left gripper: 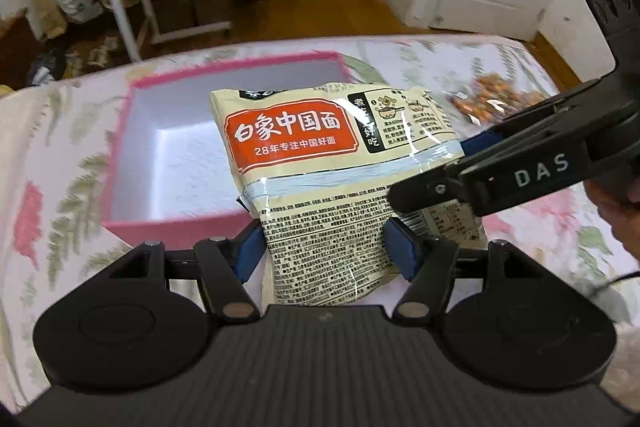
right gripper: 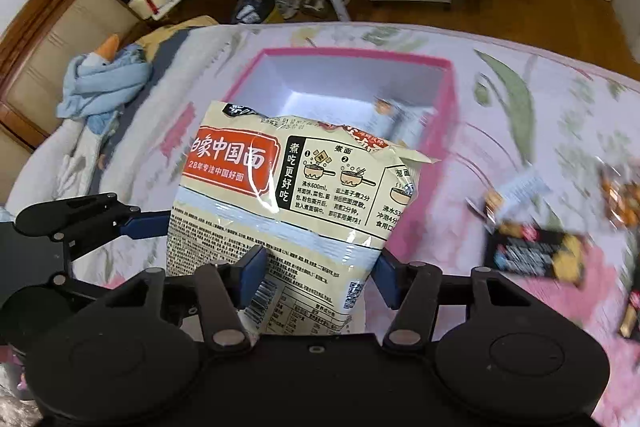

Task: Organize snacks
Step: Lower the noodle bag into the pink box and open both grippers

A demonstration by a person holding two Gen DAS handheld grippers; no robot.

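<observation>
2 grippers carrying 1 noodle packet toward the pink box.
Left gripper and right gripper are both pinching its near end; the box lies just ahead. Uneven pull risks tearing or slipping.

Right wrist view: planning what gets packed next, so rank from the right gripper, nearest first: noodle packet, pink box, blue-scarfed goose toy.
1. Noodle packet: between the right gripper's fingers.
2. Pink box: just beyond the packet, open on the floral bedspread.
3. Goose toy: far left, near the headboard.
</observation>
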